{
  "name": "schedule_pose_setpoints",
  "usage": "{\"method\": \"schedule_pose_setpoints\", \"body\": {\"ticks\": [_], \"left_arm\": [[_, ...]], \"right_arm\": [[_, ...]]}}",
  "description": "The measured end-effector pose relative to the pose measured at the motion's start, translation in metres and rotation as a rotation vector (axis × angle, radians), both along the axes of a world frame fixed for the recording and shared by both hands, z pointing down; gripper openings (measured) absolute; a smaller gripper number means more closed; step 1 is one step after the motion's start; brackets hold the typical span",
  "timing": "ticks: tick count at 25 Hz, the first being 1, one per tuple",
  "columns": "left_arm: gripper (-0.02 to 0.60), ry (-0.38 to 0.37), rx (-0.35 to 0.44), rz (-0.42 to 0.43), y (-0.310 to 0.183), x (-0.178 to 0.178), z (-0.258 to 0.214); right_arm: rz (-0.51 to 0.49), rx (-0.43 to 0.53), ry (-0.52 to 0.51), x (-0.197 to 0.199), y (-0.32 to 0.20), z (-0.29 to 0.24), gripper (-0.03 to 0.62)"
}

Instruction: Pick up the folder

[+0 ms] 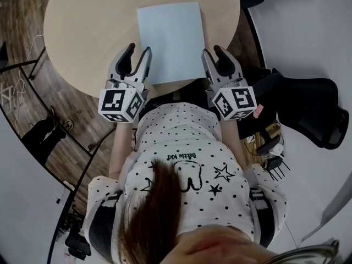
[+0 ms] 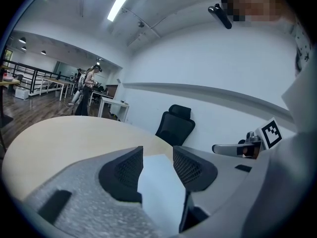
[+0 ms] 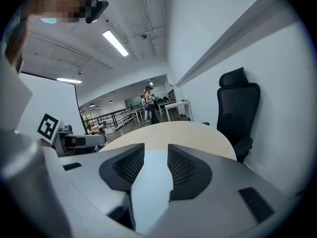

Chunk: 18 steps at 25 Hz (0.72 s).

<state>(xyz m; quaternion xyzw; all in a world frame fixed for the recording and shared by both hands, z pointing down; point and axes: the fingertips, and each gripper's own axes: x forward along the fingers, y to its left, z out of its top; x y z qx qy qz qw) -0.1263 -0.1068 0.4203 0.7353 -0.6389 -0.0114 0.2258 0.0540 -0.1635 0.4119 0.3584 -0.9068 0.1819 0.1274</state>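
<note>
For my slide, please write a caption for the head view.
Both open, the left gripper and right gripper flank a pale blue rectangular folder lying on a round beige table.

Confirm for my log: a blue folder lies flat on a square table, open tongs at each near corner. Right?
No: the head view shows a round table. The folder lies flat on it, left tongs and right tongs open at its near corners.

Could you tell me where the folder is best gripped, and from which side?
Probably its near edge, approached from the near side of the table: the folder lies flat, and that edge sits by the table's rim, where open jaws might straddle it.
</note>
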Motion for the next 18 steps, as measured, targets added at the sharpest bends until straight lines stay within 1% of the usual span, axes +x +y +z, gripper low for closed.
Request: {"method": "schedule_pose_setpoints", "body": {"ticks": [10,18], "left_arm": [[0.201,0.035,-0.059,-0.025,-0.006,-0.021,0.023],[0.210,0.054,-0.086,-0.031,-0.016,-0.038,0.038]], "right_arm": [[-0.032,-0.030,0.008,-0.022,-0.014,0.012,0.160],[-0.036,-0.049,0.017,-0.035,-0.027,0.023,0.164]]}}
